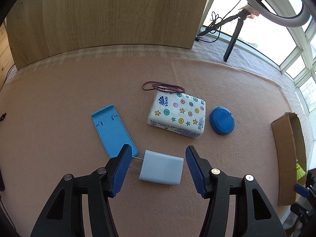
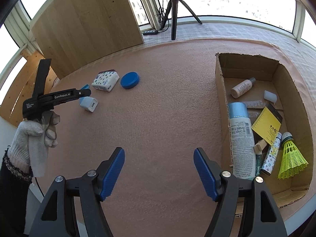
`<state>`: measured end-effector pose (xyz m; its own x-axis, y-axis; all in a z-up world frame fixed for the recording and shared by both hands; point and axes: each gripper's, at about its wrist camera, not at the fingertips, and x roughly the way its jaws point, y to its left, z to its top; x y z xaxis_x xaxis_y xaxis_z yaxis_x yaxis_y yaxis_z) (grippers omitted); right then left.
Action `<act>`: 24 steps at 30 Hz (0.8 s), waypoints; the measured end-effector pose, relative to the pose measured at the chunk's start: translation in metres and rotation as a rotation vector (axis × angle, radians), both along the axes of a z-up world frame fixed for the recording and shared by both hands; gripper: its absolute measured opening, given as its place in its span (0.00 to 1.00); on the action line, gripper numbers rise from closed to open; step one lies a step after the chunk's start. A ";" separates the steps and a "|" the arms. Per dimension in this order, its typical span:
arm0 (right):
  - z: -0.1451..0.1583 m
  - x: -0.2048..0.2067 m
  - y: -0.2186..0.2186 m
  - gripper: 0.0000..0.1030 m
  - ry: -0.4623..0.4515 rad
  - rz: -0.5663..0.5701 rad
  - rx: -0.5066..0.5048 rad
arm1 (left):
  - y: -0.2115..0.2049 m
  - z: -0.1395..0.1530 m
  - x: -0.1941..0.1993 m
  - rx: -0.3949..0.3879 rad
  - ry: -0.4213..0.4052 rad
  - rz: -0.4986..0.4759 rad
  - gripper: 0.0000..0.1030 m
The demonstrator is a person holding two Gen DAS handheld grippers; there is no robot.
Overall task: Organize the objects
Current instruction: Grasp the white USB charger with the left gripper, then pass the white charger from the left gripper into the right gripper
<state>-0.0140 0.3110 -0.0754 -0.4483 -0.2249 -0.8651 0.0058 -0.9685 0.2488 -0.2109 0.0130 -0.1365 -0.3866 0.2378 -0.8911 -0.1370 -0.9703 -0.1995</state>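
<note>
On a pinkish-brown felt tabletop [image 1: 59, 118], seen from the left wrist camera, a flat light-blue phone stand [image 1: 113, 129] lies at centre left. Its lower corner sits just behind the left finger of the left gripper [image 1: 157, 166]. Right of it are a patterned tissue pack [image 1: 176, 115] with a dark hair band [image 1: 163, 86] at its far edge, then a round blue lid [image 1: 222, 120].

The white USB charger [image 1: 161, 167] lies flat at lower centre, prongs pointing left. It rests between the left gripper's parted blue pads, neither pad touching it.

In the right wrist view, the right gripper [image 2: 159, 170] hangs open over bare felt. At right, a cardboard box [image 2: 218, 90] holds a spray can [image 2: 242, 138], small bottle [image 2: 243, 87], yellow card [image 2: 266, 125] and yellow shuttlecock [image 2: 291, 157].
</note>
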 end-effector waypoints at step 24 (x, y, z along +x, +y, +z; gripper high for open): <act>-0.006 0.003 -0.006 0.67 -0.024 0.016 -0.022 | 0.080 -0.022 0.083 0.032 -0.025 -0.294 0.29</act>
